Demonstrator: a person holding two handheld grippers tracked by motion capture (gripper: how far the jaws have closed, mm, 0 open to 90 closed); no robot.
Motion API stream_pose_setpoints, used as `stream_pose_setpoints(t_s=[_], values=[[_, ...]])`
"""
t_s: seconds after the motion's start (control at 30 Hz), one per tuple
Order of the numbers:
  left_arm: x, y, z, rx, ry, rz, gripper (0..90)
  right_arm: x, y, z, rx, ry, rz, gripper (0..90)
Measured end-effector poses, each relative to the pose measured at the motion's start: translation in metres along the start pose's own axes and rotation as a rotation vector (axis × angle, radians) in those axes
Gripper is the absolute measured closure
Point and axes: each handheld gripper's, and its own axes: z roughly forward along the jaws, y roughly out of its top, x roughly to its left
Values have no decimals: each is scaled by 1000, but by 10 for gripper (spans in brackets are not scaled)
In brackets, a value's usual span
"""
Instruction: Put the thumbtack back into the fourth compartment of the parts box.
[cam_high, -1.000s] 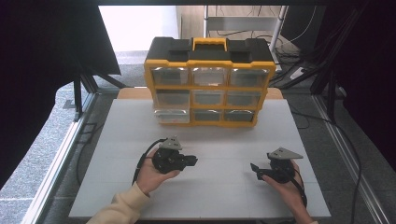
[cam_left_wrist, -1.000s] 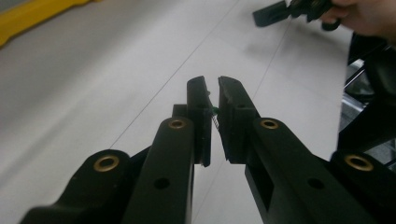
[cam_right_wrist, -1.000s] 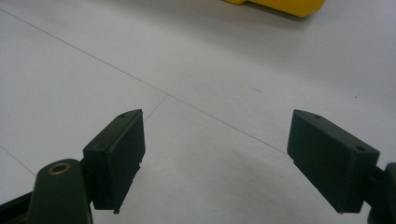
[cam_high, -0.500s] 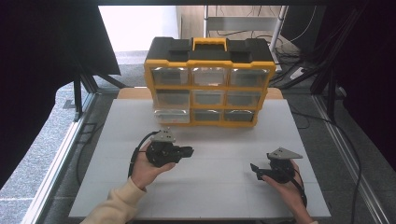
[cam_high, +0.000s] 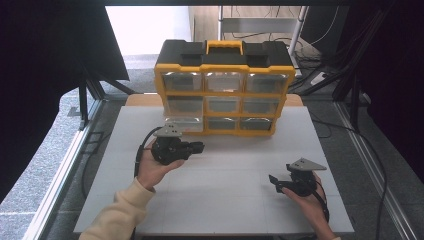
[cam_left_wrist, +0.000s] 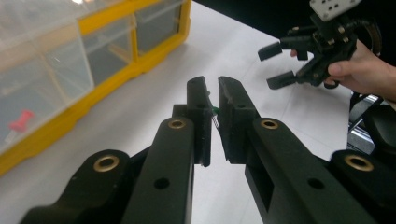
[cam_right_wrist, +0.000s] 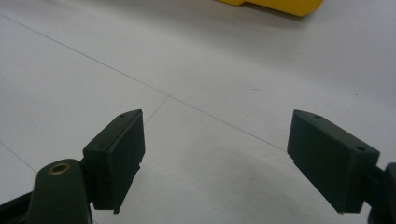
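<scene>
A: Left gripper (cam_high: 199, 146) state?
B: Pinched narrow on a tiny green-tipped pin (cam_left_wrist: 214, 112), held above the white table (cam_high: 225, 200), just in front of the yellow drawer organizer (cam_high: 223, 90).
A: Right gripper (cam_high: 272, 181)?
B: Spread wide, nothing between, low over the table near the right edge, well apart from the organizer.
A: Anything in the drawers?
B: 1 red pushpin (cam_left_wrist: 20, 121) behind a clear front.
</scene>
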Motion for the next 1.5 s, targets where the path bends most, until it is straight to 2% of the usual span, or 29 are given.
stream_pose_setpoints(t_s=[0.23,0.43,0.63,0.8,1.23,1.5], values=[[6,11,-8,-23,24,11,832,3,2,1,-1,3,-15,192],[14,13,-12,-41,60,-6,832,4,2,2,3,4,-26,192],[22,15,-16,-48,76,-31,831,4,2,1,5,0,-24,191],[27,23,-19,-55,106,-26,831,1,1,0,3,-9,-15,191],[46,43,-27,-93,153,-56,831,1,1,1,9,-9,-17,190],[49,53,-30,-96,186,-42,831,1,1,2,14,-10,-16,190]])
